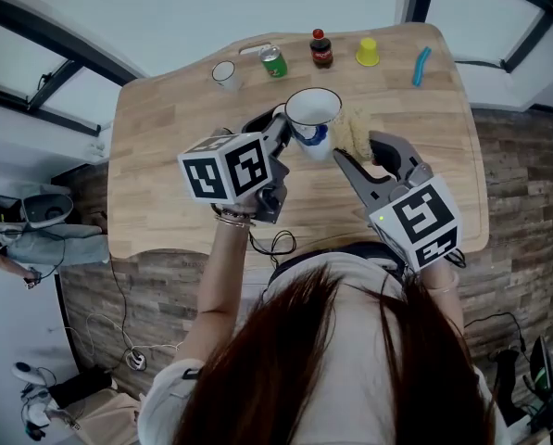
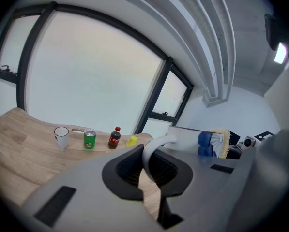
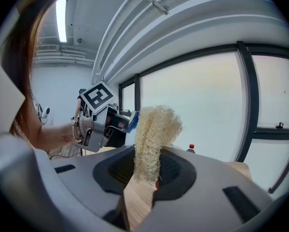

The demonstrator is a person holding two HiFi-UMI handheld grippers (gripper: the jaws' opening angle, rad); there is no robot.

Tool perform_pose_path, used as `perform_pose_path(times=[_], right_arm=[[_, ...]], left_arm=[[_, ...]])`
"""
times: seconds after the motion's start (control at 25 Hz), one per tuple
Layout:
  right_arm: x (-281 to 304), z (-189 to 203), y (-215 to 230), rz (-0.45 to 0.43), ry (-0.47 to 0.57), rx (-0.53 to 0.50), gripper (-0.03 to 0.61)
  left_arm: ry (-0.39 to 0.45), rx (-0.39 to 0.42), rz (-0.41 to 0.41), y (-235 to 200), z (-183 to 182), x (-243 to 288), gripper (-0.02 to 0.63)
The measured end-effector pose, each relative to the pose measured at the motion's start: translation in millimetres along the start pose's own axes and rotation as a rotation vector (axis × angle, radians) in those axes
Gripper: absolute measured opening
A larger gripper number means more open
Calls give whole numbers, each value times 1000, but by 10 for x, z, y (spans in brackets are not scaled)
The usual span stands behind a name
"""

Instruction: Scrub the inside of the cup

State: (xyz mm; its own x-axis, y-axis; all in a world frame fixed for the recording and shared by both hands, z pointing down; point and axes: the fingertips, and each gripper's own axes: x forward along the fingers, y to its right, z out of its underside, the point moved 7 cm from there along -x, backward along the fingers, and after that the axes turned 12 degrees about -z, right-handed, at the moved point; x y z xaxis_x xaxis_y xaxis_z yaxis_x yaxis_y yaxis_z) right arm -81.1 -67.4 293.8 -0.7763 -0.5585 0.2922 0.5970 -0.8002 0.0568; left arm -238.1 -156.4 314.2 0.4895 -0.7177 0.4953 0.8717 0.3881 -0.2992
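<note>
- Person's hair (image 1: pixel 341 341) sits lowest.
- Left tool (image 1: pixel 278 130) is clamped on the white cup's (image 1: pixel 313 114) handle, over the desk (image 1: pixel 165 128).
- Right tool (image 1: pixel 358 154) pinches a loofah scrubber (image 1: pixel 350 130), just beside the cup at its 3 o'clock.

The left gripper (image 1: pixel 281 130) and right gripper (image 1: pixel 357 152) are grey plastic, with black ribbed pads (image 2: pixel 127 170) inside the jaws and a white cube (image 1: pixel 228 167) of black square markers on each. A bangle (image 1: pixel 231 219) rings the left wrist; long brown hair (image 1: pixel 332 360), white top (image 1: pixel 350 265)

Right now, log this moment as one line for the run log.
left gripper: shut on cup handle | right gripper: shut on loofah | loofah beside cup, not yet inside
</note>
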Motion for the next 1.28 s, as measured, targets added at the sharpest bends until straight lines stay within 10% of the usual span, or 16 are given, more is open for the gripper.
perform_pose_path(times=[1.28], right_arm=[[177,54,-103,229,-43,-96,106]], left_arm=[[134,13,-157,74,48,-41,26]])
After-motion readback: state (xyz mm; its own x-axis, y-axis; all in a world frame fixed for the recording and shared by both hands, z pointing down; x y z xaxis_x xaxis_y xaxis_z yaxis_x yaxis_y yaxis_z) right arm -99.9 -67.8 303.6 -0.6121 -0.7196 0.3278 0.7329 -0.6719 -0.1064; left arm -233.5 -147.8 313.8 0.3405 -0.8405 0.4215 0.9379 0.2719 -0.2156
